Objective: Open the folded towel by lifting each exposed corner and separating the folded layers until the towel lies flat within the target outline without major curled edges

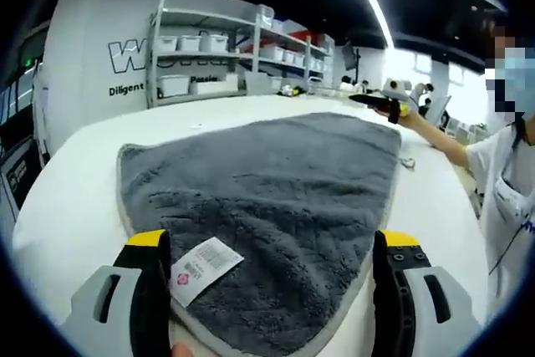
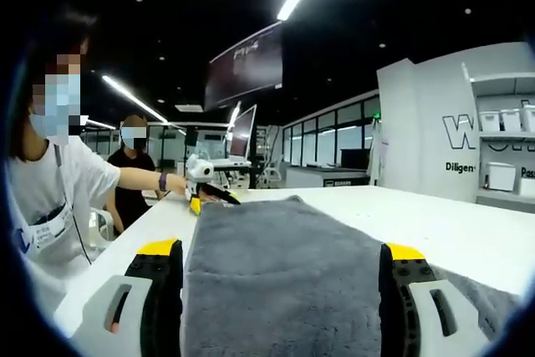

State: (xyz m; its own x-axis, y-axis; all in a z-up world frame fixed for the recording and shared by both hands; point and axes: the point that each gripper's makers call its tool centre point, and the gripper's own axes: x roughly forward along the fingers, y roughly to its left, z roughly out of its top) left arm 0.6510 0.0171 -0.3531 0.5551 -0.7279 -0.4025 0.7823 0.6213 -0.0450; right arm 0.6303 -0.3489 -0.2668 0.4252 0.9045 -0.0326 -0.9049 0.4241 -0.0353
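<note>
Straddling the near edge of the grey towel [image 1: 267, 181] with the left gripper [image 1: 272, 244], jaws spread wide and closed on nothing. Seems placed so that the hem and the white care label [image 1: 205, 269], just inside the left-hand jaw, sit ready for a pinch.

Lying on the white table [image 1: 75, 198], spread broadly but not yet square: narrowing toward the near end in the left gripper view, far edge a straight dark line. Cannot tell from here whether a second layer remains folded underneath, nor where the target outline runs; no marking visible on the tabletop.

Facing the same cloth from the opposite end with the right gripper [image 2: 280, 257], jaws likewise parted and empty, grey pile spanning the gap between them and rising slightly toward the far side. Probably held low and level along the surface to get under a corner rather than press down on it.

Working from opposite ends makes sense for this job: gives a pull in two directions, so layers part and edges stretch out instead of bunching.

Judging the next move: close on a corner at each end, lift a little, draw apart, then check the rounded hem near the label for curl. Risk of catching both layers at once, or dragging the whole towel across the smooth table.
</note>
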